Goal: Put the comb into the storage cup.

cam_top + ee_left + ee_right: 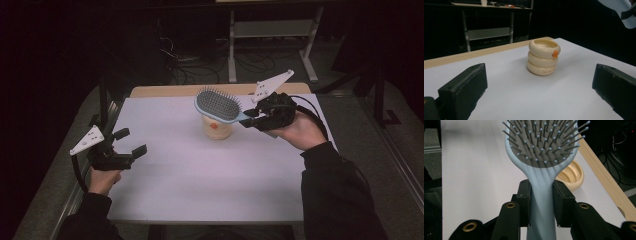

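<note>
Right gripper (pixel 254 119) clamps the hairbrush (pixel 218 105) handle, head hovering above the cream cup (pixel 217 129); tilting could knock the cup over. Left gripper (pixel 131 142) gapes empty.

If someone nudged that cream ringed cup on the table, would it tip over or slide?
The cup looks squat and wide at its base, so it would probably slide rather than tip. It stands empty and seems light, so a small push may move it. Its rounded ridges could make gripping slippery.

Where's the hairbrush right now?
In the high view the hairbrush is held by its handle in the right gripper, bristles up, in the air over the cream ringed cup near the table's far edge.
</note>
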`<state>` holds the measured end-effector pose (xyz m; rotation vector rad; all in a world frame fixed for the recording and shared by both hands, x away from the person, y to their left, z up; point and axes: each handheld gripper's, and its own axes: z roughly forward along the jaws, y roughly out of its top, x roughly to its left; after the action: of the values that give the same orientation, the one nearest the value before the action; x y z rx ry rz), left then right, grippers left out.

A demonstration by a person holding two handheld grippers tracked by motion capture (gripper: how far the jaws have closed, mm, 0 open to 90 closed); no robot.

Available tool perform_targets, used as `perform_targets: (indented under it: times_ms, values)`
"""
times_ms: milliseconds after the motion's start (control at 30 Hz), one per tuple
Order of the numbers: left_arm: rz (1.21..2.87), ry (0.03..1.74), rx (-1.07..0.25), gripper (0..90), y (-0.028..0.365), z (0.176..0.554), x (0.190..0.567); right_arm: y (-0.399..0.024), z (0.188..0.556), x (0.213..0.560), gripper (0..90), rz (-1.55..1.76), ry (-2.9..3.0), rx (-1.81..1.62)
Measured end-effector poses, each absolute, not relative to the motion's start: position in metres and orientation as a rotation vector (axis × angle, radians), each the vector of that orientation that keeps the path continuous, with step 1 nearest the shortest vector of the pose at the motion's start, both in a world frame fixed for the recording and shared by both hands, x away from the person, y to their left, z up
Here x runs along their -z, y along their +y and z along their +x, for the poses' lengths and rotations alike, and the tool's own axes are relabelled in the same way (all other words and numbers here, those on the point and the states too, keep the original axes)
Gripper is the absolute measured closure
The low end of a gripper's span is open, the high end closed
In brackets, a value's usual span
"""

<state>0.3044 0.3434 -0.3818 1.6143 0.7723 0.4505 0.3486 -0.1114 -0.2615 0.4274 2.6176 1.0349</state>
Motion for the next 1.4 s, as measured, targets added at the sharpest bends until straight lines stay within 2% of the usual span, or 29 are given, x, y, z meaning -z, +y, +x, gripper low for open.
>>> perform_targets:
  times_ms: [500, 1400]
  values:
    - [1.622, 0.727, -0.416, 0.0, 0.33, 0.317, 0.346, -0.09, 0.352, 0.247, 68.5, 0.378, 2.608, -1.034]
    - [1.633, 0.649, -0.393, 0.0, 0.293, 0.343, 0.306, -0.071, 0.376, 0.239, 68.5, 0.398, 2.569, -1.08]
